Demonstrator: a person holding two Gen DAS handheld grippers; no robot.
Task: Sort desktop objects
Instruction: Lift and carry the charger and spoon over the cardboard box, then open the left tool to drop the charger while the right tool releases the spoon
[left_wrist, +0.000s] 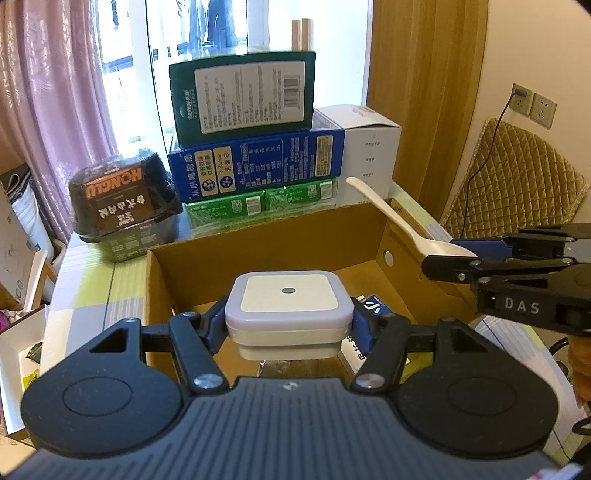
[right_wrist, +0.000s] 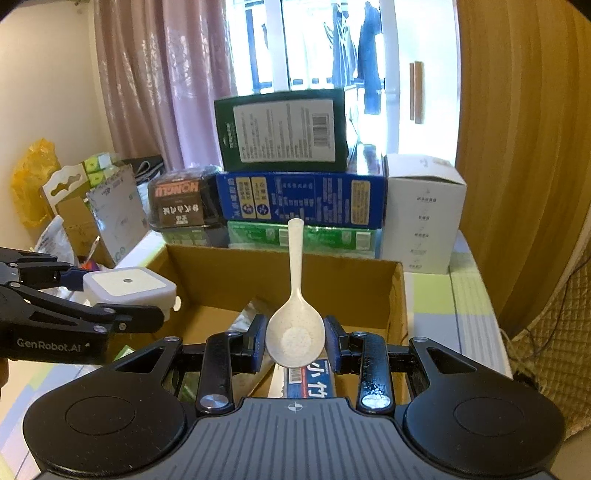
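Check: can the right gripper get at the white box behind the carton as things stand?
Probably not yet. The right gripper is shut on the spoon, so it has no free grip. The way itself looks open: the white box stands uncovered past the cardboard carton.

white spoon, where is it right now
The white spoon is gripped by its bowl in the right gripper, handle pointing forward, over the open cardboard box.

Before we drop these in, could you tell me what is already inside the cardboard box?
Inside the cardboard box lie a blue packet and something foil-like; the grippers hide the rest.
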